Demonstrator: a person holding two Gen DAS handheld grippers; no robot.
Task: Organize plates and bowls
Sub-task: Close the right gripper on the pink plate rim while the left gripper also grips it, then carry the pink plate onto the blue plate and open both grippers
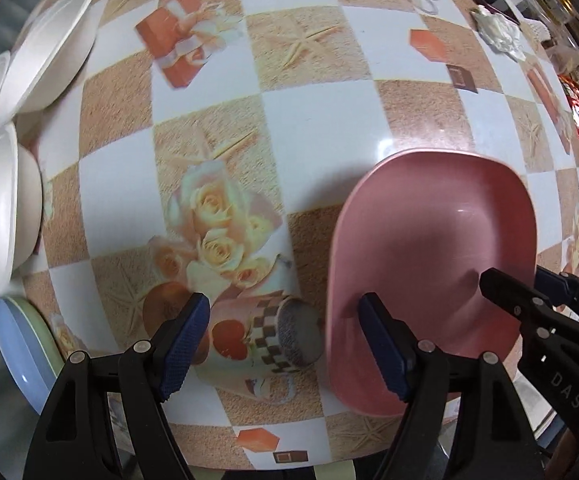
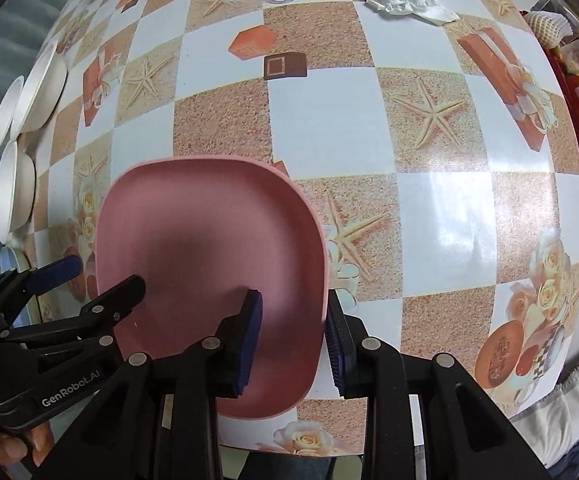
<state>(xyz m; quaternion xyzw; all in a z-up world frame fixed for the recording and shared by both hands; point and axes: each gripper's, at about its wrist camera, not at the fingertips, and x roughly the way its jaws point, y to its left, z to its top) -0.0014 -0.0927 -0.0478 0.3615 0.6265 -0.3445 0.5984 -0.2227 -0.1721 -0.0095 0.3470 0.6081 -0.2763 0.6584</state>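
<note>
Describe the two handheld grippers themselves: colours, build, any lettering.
Both are black plastic two-finger grippers with silver round rivets at the joints and dark blue ribbed pads on the fingertips. The left gripper carries white "GenRobot.AI" lettering; the right gripper shows "DAS" on its side. No cables or sleeves are visible.

"DAS" on the right tongs [image 1: 501,292], "GenRobot.AI" on the left tongs [image 2: 101,276], snack packet print unreadable

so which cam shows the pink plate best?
Right wrist: the pink plate sits near centre with almost its whole rim visible, and the right gripper straddles its right edge. Left wrist shows the plate off to the right, with its near part hidden by gripper fingers.
</note>
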